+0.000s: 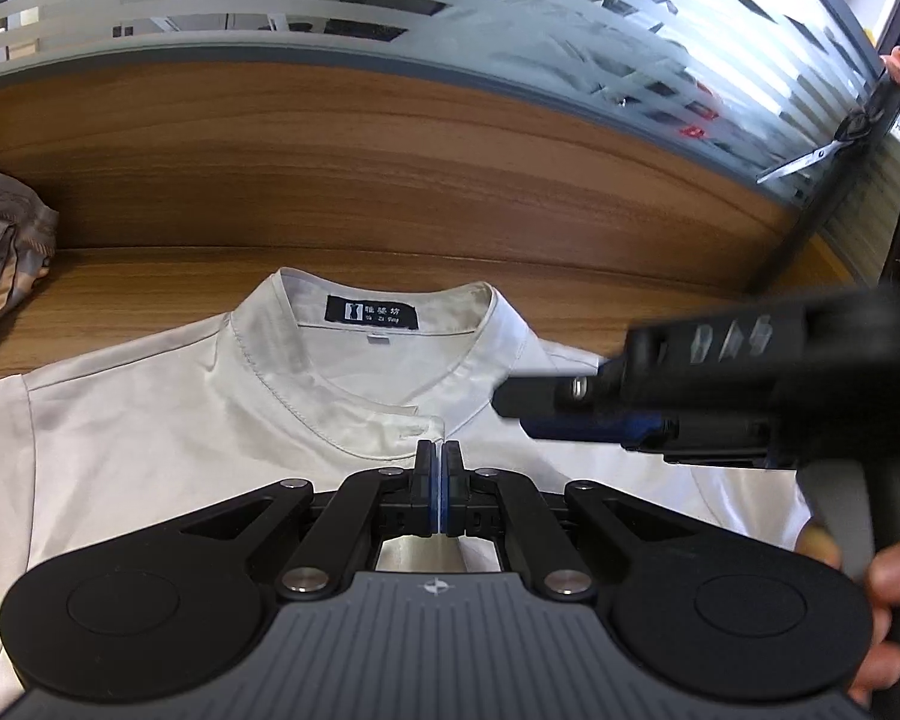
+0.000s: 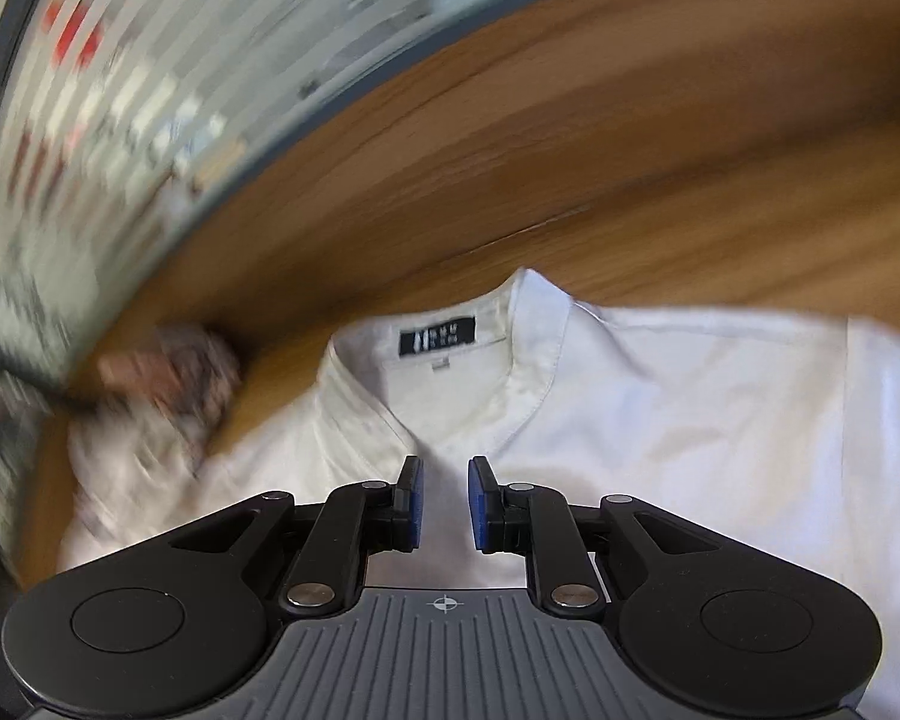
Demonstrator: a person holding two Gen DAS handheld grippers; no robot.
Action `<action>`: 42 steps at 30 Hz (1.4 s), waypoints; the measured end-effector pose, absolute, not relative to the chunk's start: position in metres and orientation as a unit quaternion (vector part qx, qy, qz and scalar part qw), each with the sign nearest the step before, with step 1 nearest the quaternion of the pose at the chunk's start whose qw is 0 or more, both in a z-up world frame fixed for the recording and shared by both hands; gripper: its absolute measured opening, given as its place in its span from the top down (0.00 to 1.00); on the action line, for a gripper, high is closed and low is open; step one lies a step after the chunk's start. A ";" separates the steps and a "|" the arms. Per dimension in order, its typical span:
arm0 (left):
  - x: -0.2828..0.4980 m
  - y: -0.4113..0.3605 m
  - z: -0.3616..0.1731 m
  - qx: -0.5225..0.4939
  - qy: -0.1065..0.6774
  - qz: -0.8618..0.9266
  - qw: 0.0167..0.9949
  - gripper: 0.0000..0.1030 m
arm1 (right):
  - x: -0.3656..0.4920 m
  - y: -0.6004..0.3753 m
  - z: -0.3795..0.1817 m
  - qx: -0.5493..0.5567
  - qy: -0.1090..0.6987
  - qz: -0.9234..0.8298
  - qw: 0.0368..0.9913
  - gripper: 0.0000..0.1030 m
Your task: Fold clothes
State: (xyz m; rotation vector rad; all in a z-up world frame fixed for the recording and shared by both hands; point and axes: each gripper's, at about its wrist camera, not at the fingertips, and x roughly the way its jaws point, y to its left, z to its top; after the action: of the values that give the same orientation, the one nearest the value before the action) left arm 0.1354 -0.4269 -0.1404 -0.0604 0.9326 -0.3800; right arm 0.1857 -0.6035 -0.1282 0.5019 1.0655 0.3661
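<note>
A white stand-collar shirt (image 1: pixel 150 420) lies flat on the wooden table, collar toward the back, with a black neck label (image 1: pixel 372 307). My left gripper (image 1: pixel 438 450) is shut, its tips over the shirt's front just below the collar opening; I cannot tell whether cloth is pinched. My right gripper shows from the side in the left wrist view (image 1: pixel 510 405), above the shirt's right shoulder. In the right wrist view, which is blurred, the right gripper (image 2: pixel 445 468) is open over the shirt (image 2: pixel 690 420) below the collar.
A crumpled patterned grey-brown garment (image 1: pixel 6 240) lies at the table's left, and shows blurred in the right wrist view (image 2: pixel 168 396). A wooden back panel (image 1: pixel 390 168) with frosted glass above bounds the table. Scissors (image 1: pixel 810 159) hang on the partition at the right.
</note>
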 end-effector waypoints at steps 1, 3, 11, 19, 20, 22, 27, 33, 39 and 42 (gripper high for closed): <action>0.136 -0.427 -0.142 -0.028 0.448 -0.182 0.875 0.99 | 0.188 -0.605 -0.130 0.244 0.502 0.172 0.812 0.76; 0.137 -0.427 -0.146 -0.025 0.450 -0.181 0.874 0.99 | 0.191 -0.607 -0.133 0.262 0.507 0.172 0.803 0.72; 0.139 -0.416 -0.142 -0.019 0.443 -0.185 0.877 0.57 | 0.201 -0.609 -0.134 0.254 0.506 0.166 0.807 0.72; 0.157 -0.368 -0.141 0.000 0.438 -0.124 0.890 0.59 | 0.205 -0.607 -0.120 0.157 0.482 0.151 0.849 0.72; 0.161 -0.363 -0.143 -0.005 0.441 -0.119 0.890 0.59 | 0.205 -0.609 -0.119 0.146 0.480 0.148 0.852 0.72; 0.168 -0.358 -0.146 -0.011 0.443 -0.115 0.889 0.64 | 0.205 -0.609 -0.118 0.124 0.479 0.144 0.857 0.72; 0.182 -0.360 -0.155 -0.012 0.446 -0.122 0.886 0.77 | 0.211 -0.606 -0.128 0.081 0.486 0.131 0.860 0.72; 0.197 -0.380 -0.168 0.007 0.449 -0.129 0.884 0.77 | 0.222 -0.597 -0.138 0.043 0.483 0.127 0.865 0.73; 0.212 -0.390 -0.179 0.017 0.447 -0.118 0.886 0.77 | 0.234 -0.588 -0.147 0.004 0.480 0.123 0.869 0.75; 0.217 -0.394 -0.180 0.033 0.438 -0.120 0.890 0.77 | 0.239 -0.584 -0.148 -0.011 0.471 0.118 0.874 0.75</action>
State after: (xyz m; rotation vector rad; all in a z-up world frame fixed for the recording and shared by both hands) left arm 0.2171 -0.3941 -0.1803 0.0693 0.9098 -0.2491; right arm 0.2390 -0.5840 -0.1482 -0.0239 0.9831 0.2460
